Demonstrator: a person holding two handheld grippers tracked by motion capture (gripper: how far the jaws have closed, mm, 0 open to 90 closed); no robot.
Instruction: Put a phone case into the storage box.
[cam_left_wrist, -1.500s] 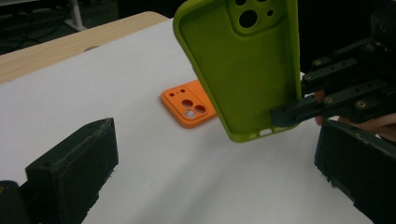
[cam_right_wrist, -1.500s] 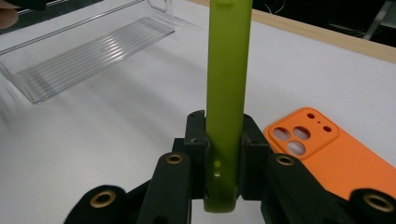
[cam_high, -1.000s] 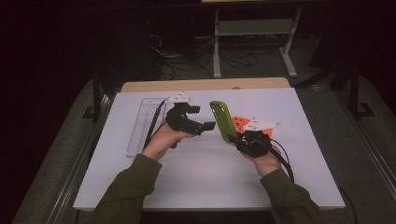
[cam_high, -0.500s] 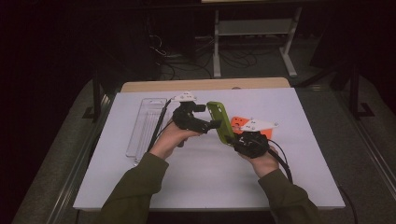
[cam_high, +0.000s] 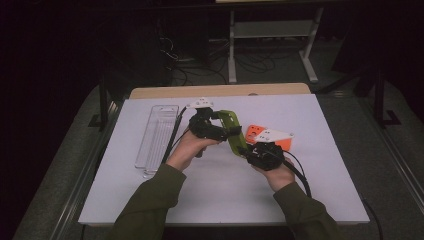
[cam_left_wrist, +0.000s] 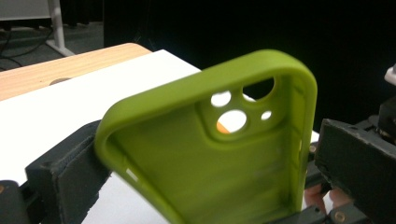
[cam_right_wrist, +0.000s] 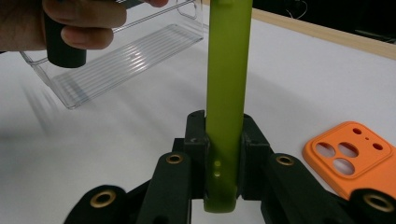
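The soft lime-green phone case (cam_high: 232, 131) is held above the white table (cam_high: 325, 200), its lower end clamped in the right gripper (cam_right_wrist: 224, 140). The left gripper (cam_left_wrist: 205, 177) straddles its top; whether those pads bite yet, I cannot tell. It looks like a handover: next, a firm left grip.

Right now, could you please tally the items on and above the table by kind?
Phone cases: 2, the green case and the orange case
Clear plastic trays: 1, the clear tray
Total: 3
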